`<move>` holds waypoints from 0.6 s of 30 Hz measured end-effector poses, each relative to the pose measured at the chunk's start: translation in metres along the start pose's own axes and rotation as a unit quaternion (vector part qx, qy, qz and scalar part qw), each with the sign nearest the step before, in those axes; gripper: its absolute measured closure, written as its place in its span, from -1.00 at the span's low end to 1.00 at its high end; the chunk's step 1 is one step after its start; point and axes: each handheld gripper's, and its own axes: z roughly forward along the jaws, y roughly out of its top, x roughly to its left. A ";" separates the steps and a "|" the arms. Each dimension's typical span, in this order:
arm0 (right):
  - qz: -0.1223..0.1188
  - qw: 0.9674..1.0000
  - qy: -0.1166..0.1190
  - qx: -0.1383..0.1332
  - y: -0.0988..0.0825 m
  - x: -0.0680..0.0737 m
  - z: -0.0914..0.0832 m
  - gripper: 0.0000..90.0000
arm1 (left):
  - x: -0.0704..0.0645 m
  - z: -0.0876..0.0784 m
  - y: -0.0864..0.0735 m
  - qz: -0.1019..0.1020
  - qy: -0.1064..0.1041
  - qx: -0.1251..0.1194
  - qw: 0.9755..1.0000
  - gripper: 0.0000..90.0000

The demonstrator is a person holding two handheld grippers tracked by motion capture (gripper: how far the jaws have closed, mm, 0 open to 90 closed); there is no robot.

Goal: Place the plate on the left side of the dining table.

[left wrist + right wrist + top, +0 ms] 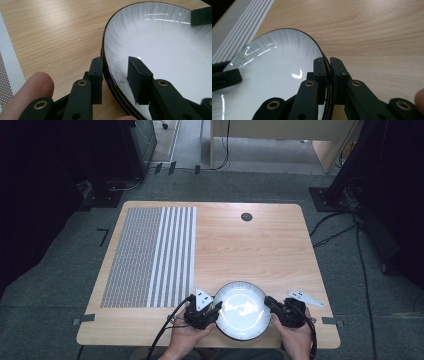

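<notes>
Premises: a lab or test room. Wooden table [260, 245] on grey carpet [60, 275]; cables [362, 265] (at three o'clock), equipment stand [137, 142] at eleven.

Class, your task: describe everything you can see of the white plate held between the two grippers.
The plate is round, shallow and glossy white with fine grey brush streaks and a thin dark rim, ceramic by its look. It sits near the front edge of the wooden table, nothing lying in it. The left gripper straddles its rim on one side; the right gripper pinches the opposite rim between its jaws. Ceiling lights glare on its surface.
</notes>
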 end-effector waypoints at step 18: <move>0.057 0.996 0.065 -0.024 0.004 -0.007 -0.007 1.00 | 0.007 0.001 0.001 -0.010 -0.027 0.010 1.000 0.39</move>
